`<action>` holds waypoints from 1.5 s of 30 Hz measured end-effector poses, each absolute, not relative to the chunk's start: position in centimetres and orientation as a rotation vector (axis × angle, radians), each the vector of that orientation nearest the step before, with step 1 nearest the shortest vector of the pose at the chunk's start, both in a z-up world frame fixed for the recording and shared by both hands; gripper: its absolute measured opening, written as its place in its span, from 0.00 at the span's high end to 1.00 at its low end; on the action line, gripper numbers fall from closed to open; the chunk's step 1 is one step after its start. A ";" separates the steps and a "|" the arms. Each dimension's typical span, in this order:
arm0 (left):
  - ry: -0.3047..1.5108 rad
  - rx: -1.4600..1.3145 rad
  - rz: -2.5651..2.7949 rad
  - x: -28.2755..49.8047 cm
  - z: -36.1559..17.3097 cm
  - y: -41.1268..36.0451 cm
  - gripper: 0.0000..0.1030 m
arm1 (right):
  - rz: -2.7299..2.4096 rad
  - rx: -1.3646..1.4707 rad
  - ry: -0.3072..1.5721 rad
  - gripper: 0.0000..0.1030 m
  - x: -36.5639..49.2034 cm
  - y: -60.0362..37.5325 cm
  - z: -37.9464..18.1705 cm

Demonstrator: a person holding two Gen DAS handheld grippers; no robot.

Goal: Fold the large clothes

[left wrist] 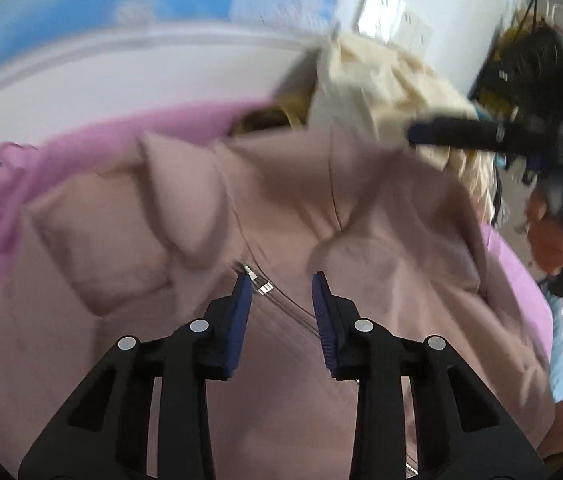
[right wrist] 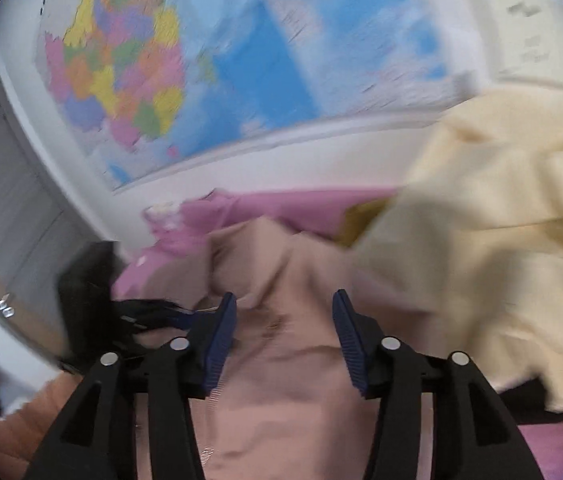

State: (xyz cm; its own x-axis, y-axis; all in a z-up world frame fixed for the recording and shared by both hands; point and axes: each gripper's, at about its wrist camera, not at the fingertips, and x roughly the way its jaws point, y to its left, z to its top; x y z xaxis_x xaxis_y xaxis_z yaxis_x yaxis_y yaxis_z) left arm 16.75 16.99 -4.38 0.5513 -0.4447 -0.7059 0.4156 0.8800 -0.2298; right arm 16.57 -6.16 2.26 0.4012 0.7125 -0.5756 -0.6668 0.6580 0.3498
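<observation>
A beige-pink zip jacket point(left wrist: 281, 208) lies crumpled on a pink sheet point(left wrist: 93, 140). Its zipper pull point(left wrist: 257, 280) shows just beyond my left gripper point(left wrist: 281, 284), which is open and empty right above the fabric. The jacket also fills the right wrist view point(right wrist: 281, 360). My right gripper point(right wrist: 283, 302) is open and empty over it. In the left wrist view the right gripper point(left wrist: 417, 134) comes in from the upper right, held by a hand point(left wrist: 553, 236). The left gripper shows blurred at the left of the right wrist view point(right wrist: 177, 314).
A cream garment point(right wrist: 481, 240) is heaped to the right, touching the jacket; it also shows in the left wrist view point(left wrist: 381, 92). A wall map point(right wrist: 201, 72) hangs behind. A grey door point(right wrist: 5, 200) stands at the left. The pink sheet point(right wrist: 281, 208) continues behind the jacket.
</observation>
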 end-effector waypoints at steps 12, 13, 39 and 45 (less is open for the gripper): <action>0.757 -0.051 -0.443 13.0 -3.4 20.9 0.48 | 0.917 0.154 1.107 0.78 23.8 5.3 -4.9; 0.755 -0.055 -0.426 13.1 -3.4 21.3 0.48 | 0.928 0.141 1.110 0.97 23.8 5.7 -5.1; 0.794 0.007 -0.456 15.1 -4.3 20.4 0.44 | 0.931 0.017 0.993 0.45 22.9 1.2 -3.7; 0.821 -0.055 -0.384 16.5 -3.6 20.4 0.44 | 0.752 -0.124 1.024 0.95 23.5 2.2 -5.7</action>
State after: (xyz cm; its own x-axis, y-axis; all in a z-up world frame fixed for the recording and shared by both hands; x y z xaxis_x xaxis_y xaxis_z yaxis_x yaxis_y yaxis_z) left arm 16.53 20.38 -3.58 0.6166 -0.3546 -0.7029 0.3127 0.9297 -0.1948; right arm 23.49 2.17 -5.68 0.2970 0.5087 -0.8081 -0.6193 0.7468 0.2425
